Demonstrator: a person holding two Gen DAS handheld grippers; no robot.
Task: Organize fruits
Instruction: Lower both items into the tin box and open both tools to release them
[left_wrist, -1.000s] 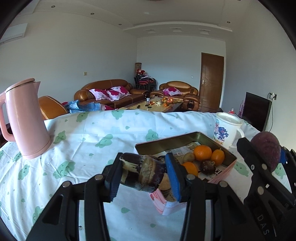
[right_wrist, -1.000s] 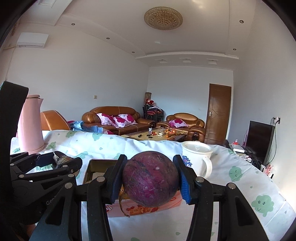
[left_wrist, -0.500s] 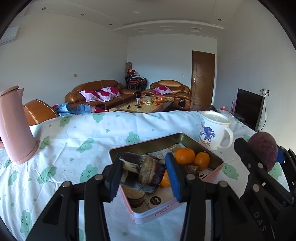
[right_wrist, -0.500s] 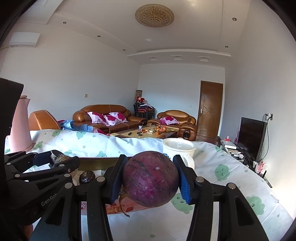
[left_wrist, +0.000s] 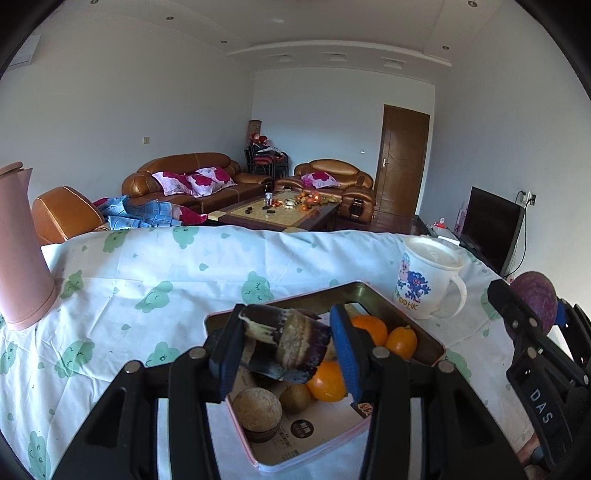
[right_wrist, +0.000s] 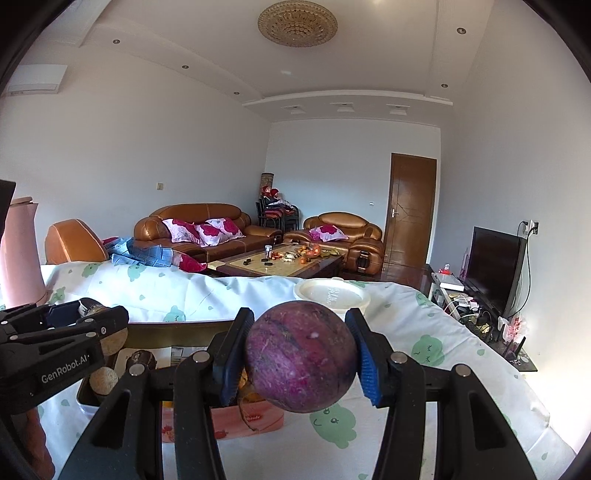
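- The left gripper (left_wrist: 286, 347) is clamped on a dark, stubby piece of produce (left_wrist: 284, 343) with a peeling, pale-streaked skin; it hangs above the near left part of a shallow tin tray (left_wrist: 413, 323).
- The right gripper (right_wrist: 299, 356) is clamped on a round purple fruit (right_wrist: 300, 356), held in the air to the right of the tray, above the tablecloth (left_wrist: 147, 280).
- The tray sits on the cloth-covered table. Inside it lie three oranges (left_wrist: 369, 326), a rough tan ball-shaped fruit (left_wrist: 257, 406) and a small brown one (left_wrist: 294, 398), grouped toward the near and right side.
- A white printed mug (left_wrist: 424, 284) stands just beyond the tray's far right corner. A tall pink jug (left_wrist: 18, 258) stands well apart at the far left.
- Risk, as a judgement: the purple fruit is smooth and round, gripped only at its two sides, so a tilt or a jolt could let it roll out and off the table's right edge.
- The dark piece sticks out past the pads on a slant; it may twist or slip as it is lowered.
- Dropping either item from a height could knock the oranges about or bruise them.
- The two grippers are near each other and could collide over the tray, and the right one could clip the mug.
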